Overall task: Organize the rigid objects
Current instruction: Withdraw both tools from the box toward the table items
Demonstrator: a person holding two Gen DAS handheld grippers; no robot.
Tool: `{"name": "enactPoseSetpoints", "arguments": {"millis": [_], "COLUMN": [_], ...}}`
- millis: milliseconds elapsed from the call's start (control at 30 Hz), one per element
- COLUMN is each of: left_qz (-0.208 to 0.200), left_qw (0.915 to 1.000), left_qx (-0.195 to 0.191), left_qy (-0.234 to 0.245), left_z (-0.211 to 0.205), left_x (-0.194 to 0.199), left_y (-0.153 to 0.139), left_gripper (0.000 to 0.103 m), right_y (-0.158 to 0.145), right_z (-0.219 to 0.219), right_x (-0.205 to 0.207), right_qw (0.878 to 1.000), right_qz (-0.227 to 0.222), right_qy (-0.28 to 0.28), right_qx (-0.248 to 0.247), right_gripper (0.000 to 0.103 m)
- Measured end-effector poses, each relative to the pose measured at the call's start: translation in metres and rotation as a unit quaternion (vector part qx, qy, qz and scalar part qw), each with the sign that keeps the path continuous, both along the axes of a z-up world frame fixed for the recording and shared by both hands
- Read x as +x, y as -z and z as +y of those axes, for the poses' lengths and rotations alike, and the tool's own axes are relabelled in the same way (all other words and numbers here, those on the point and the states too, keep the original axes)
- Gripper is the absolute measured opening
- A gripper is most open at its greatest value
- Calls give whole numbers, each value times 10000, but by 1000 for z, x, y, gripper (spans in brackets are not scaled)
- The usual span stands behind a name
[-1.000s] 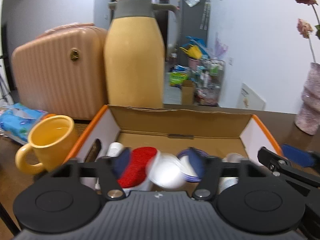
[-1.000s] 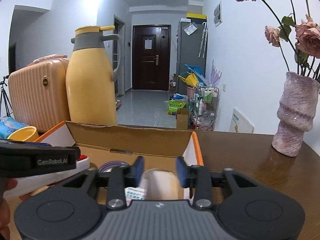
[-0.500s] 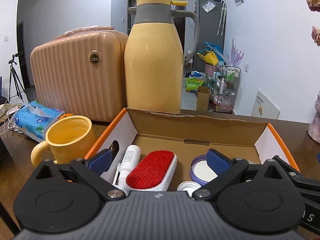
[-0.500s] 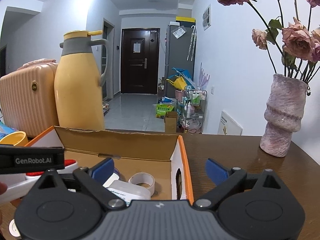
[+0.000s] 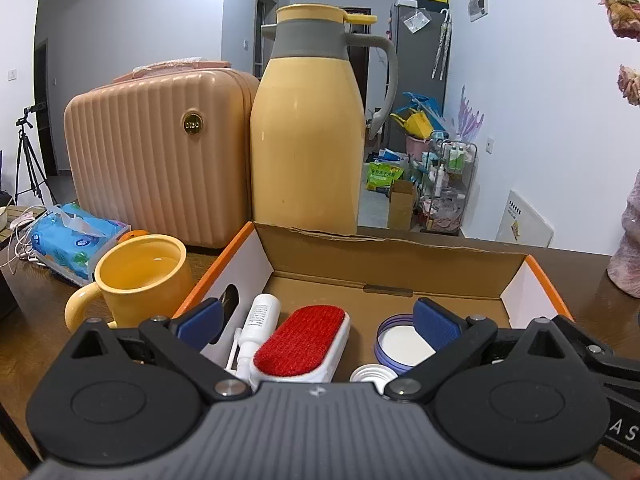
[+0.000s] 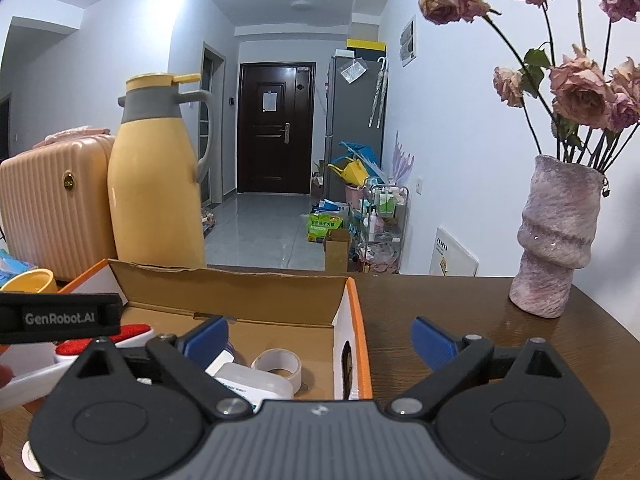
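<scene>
Your left gripper [image 5: 318,322] and right gripper [image 6: 320,340] are both spread wide over the box [image 5: 392,256], holding nothing.

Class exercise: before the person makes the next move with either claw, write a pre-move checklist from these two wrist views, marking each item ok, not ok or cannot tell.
1. Left claw open, nothing held: ok.
2. Right claw open, nothing held: ok.
3. Red brush, white bottle and round tin lying inside the cardboard box: ok.
4. Tape roll inside the box: ok.
5. Yellow mug put away: not ok, it stands on the table left of the box.
6. Room left in the box: ok, bare floor at the back.
</scene>
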State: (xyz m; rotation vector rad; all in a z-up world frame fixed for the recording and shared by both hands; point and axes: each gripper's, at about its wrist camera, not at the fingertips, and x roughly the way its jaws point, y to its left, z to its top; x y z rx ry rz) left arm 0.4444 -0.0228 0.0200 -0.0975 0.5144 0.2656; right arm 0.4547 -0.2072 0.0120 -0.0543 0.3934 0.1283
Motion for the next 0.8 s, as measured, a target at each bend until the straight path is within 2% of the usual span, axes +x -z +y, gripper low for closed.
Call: {"name": "enactPoseSetpoints", "arguments": {"millis": [800], "left_qz": [-347], "left_qw": [9993], "left_qx": [151], "left_qy": [43], "left_z": [12], "left_x": [-54], "left_y": [-4], "left_gripper": [103], "right_y": [-3], "right_z": [-11], "right_x": [-58], "right_qw": [9994], "right_qz": [-327], "right_qy": [-66], "right_qx": [18], "right_gripper": [98]}}
